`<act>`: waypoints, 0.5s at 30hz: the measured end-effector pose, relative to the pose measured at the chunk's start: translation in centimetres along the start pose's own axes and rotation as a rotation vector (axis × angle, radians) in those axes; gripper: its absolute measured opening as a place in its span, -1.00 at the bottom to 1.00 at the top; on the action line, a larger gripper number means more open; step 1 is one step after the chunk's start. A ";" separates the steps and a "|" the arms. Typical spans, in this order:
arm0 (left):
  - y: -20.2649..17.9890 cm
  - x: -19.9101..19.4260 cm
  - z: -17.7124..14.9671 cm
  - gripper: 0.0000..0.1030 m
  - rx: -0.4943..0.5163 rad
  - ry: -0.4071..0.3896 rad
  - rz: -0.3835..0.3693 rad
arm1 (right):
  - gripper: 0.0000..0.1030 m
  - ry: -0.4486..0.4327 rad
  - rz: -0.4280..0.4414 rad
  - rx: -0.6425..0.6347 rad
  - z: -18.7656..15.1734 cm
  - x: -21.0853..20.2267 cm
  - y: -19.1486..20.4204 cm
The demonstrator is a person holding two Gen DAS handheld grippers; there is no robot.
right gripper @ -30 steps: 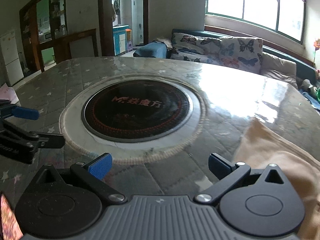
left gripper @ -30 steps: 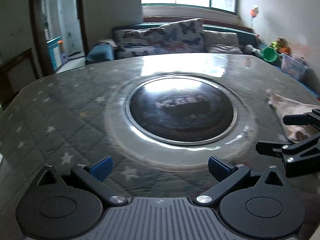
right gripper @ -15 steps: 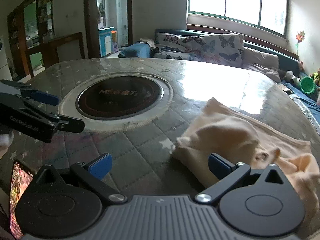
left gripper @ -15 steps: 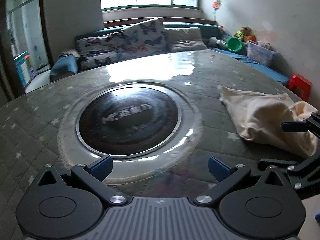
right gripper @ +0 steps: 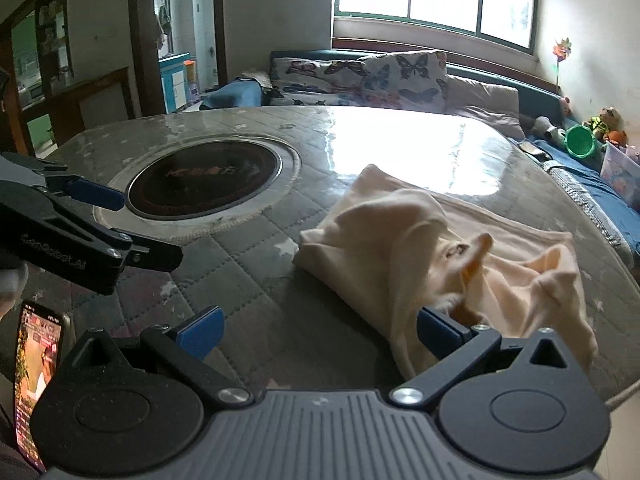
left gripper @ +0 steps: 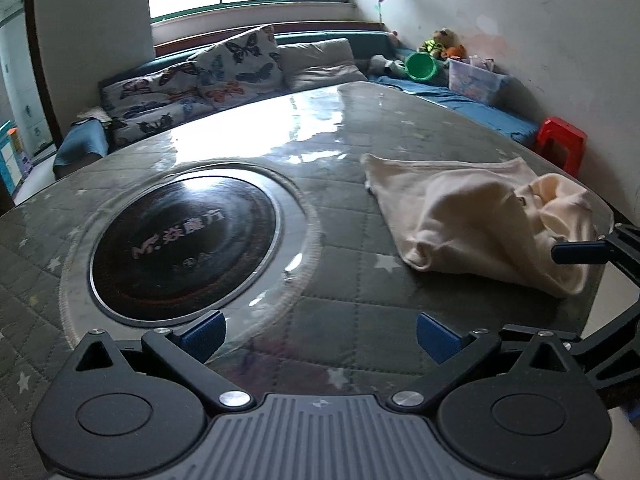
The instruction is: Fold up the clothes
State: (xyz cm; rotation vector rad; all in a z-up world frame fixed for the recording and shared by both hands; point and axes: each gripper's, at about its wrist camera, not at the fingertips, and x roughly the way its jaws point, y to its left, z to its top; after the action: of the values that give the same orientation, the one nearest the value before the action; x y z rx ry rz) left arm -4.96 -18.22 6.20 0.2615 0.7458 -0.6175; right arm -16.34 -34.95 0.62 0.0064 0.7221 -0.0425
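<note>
A crumpled cream garment (left gripper: 472, 220) lies bunched on the right part of the quilted round table (left gripper: 344, 288). In the right wrist view the same garment (right gripper: 440, 248) spreads ahead and to the right. My left gripper (left gripper: 320, 332) is open above bare table, the garment ahead to its right. My right gripper (right gripper: 318, 330) is open too; its right fingertip (right gripper: 438, 330) sits at the garment's near edge, and nothing lies between the fingers. Each gripper shows in the other's view: the right one (left gripper: 600, 256) at the far right, the left one (right gripper: 104, 224) at the left.
A round black hotplate (left gripper: 184, 236) is set into the table's middle. A phone (right gripper: 38, 376) with a lit screen lies at the near left edge. Beyond the table stand a sofa with butterfly cushions (left gripper: 224, 68), a red stool (left gripper: 560, 140) and toys (right gripper: 580, 140).
Both views have swung right, bringing the garment from the far edge into full view. My right gripper has come up to the garment's near edge. Both grippers stay open.
</note>
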 end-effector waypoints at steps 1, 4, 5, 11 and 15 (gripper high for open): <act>-0.3 0.0 0.0 1.00 0.007 0.001 -0.004 | 1.00 0.000 -0.004 0.004 -0.2 -0.2 -0.1; -0.9 -0.1 0.1 1.00 0.024 0.002 -0.012 | 1.00 0.004 -0.008 0.027 -0.5 -0.5 -0.5; -1.1 0.0 0.1 1.00 0.028 0.004 -0.013 | 1.00 0.005 -0.008 0.036 -0.7 -0.6 -0.6; -1.8 0.2 0.4 1.00 0.045 0.021 -0.022 | 1.00 0.009 -0.021 0.072 -1.5 -1.0 -1.4; -2.2 0.5 0.9 1.00 0.052 0.030 -0.028 | 1.00 0.010 -0.030 0.102 -1.9 -1.1 -1.9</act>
State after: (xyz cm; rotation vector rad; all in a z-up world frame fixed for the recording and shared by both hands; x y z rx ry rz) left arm -5.54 -20.57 6.50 0.3090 0.7646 -0.6616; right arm -18.47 -36.79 -0.09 0.0927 0.7299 -0.1083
